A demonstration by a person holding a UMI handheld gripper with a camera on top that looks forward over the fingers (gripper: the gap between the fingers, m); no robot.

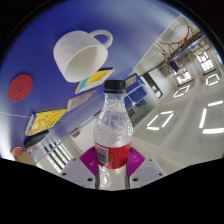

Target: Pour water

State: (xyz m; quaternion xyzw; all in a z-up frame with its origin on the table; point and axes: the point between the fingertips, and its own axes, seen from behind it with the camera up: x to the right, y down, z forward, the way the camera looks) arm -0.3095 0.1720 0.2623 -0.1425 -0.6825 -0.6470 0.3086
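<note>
Gripper view: the gripper [113, 178] is pinching the water bottle [112, 140] at its red label, fingers pressed on both sides. White cup [78, 51] sits around 11 o'clock beyond it. I'd keep the squeeze firm and tip slowly toward the cup.

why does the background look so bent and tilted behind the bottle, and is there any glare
Gripper view: wide-angle lens curves the table edge and room lines; the clear plastic water bottle with red label, held between the gripper fingers, stays sharp; the white ceramic cup looks tilted; bright window patches are blown out.
</note>
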